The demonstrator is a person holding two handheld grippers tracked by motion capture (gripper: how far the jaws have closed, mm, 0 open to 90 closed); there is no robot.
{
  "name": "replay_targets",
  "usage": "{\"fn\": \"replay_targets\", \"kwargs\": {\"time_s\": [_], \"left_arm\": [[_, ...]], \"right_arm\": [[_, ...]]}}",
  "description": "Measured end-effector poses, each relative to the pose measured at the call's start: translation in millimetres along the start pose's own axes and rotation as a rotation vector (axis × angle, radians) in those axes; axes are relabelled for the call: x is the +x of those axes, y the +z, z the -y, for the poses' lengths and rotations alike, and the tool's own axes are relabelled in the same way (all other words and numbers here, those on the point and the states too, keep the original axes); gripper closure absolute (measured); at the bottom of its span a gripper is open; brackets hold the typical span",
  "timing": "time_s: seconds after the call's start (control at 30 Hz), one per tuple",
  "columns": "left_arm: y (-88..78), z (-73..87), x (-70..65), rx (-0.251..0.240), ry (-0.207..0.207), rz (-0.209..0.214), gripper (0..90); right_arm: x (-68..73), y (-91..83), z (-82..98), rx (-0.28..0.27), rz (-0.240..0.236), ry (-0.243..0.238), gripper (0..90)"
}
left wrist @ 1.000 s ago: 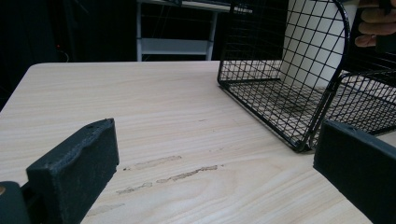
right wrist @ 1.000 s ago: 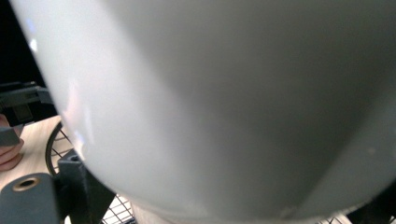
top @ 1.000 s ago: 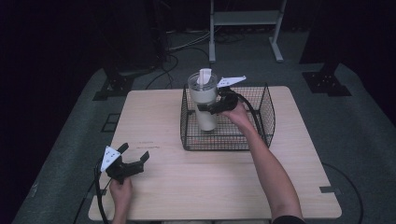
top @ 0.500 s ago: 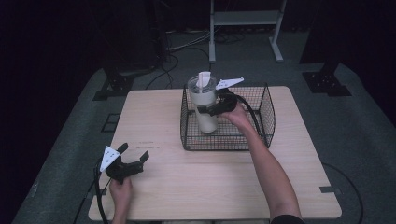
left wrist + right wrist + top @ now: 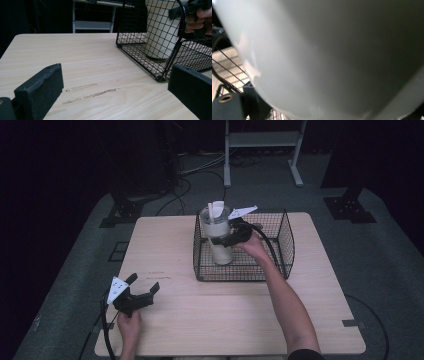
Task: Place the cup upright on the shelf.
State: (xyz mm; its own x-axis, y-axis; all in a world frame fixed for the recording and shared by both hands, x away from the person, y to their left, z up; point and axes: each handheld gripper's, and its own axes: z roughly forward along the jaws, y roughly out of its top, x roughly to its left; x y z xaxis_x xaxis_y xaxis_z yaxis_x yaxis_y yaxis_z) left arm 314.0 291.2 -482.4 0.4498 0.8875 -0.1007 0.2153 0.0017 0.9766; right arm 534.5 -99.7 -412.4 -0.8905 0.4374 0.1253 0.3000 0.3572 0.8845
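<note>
Two grippers at work over one table (image 5: 310, 315). Right gripper (image 5: 223, 240) inside wire basket (image 5: 282, 242), jaws clamped round cup (image 5: 218, 237), about halfway up its wall. Cup upright in basket's left half, near the left wall, base seemingly on the mesh floor, though hard to be sure through the wires. Cup (image 5: 337, 57) pressed right up to the lens in the right gripper view, pale and glossy, with basket wires (image 5: 227, 67) at the left edge. White stick or straw poking from cup's top in the high view. Left gripper (image 5: 142, 290) low at the table's near left, well apart from basket, jaws spread wide, nothing between them. Basket (image 5: 180, 53) and cup (image 5: 162, 32) ahead in the left gripper view, with right gripper (image 5: 186, 11) on cup.
</note>
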Motion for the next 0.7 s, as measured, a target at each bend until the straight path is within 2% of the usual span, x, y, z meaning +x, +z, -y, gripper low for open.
{"fn": "replay_targets", "kwargs": {"time_s": [0.07, 0.13, 0.43, 0.7], "left_arm": [[0.0, 0.0, 0.0, 0.000, 0.001, 0.000, 0.0], [-0.1, 0.0, -0.1, 0.001, 0.001, 0.000, 0.0], [0.3, 0.2, -1.5, 0.000, -0.001, -0.001, 0.0], [0.4, 0.2, -1.7, -0.002, -0.001, 0.000, 0.0]], "right_arm": [[0.0, -0.1, -0.6, 0.004, 0.003, 0.000, 8.4], [0.7, 0.0, 1.3, 0.016, 0.006, -0.022, 8.4], [-2.7, -7.2, 7.6, 0.001, 0.020, -0.017, 8.2], [0.9, -7.5, 8.9, 0.002, 0.015, -0.069, 8.1]]}}
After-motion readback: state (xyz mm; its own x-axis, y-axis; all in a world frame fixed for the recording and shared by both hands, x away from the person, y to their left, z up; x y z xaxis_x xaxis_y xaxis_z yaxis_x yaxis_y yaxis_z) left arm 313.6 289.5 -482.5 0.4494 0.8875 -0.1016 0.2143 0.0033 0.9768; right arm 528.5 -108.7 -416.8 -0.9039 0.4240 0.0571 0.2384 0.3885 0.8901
